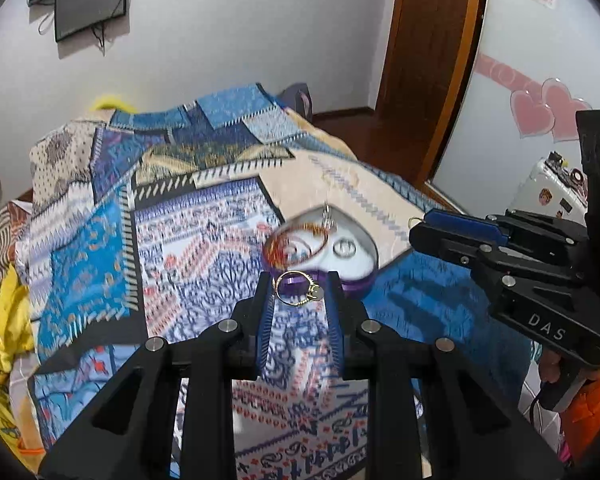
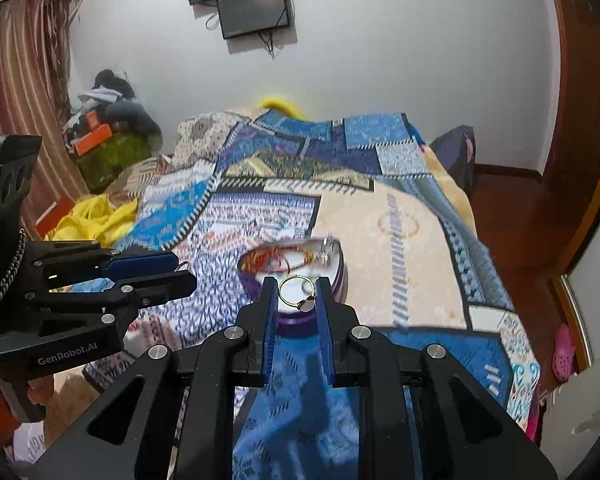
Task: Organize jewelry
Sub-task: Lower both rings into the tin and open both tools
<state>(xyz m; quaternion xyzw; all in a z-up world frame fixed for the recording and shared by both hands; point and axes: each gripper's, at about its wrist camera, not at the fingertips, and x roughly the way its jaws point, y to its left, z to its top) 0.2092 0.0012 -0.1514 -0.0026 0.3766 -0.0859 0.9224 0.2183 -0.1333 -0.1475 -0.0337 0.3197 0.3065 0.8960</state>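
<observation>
Rings sit between your fingertips on both sides. Your left gripper [image 1: 300, 290] is closed on a gold ring with a pale stone [image 1: 299, 289], held by its edges with the band lying nearly flat across the gap. Your right gripper [image 2: 297, 294] pinches a second gold ring [image 2: 296, 291] the same way, its setting turned toward the lower right pad.

Outward from both sets of fingers, straight ahead and below, lies the heart-shaped purple tin [image 1: 362, 285] on the patterned bedspread [image 1: 204, 224]. It already holds orange bangles [image 1: 296, 242], a silver ring [image 1: 344, 248] and what looks like an earring. Both rings hang above the tin's near edge, so the drop point lies a little forward and down for either hand; neither looks clearly nearer.

Motion blur smears the tin's contents, so the earring's shape is uncertain. A small gold loop [image 1: 415, 222] shows at your right gripper's tip in the left view, presumably the same ring seen edge-on.
</observation>
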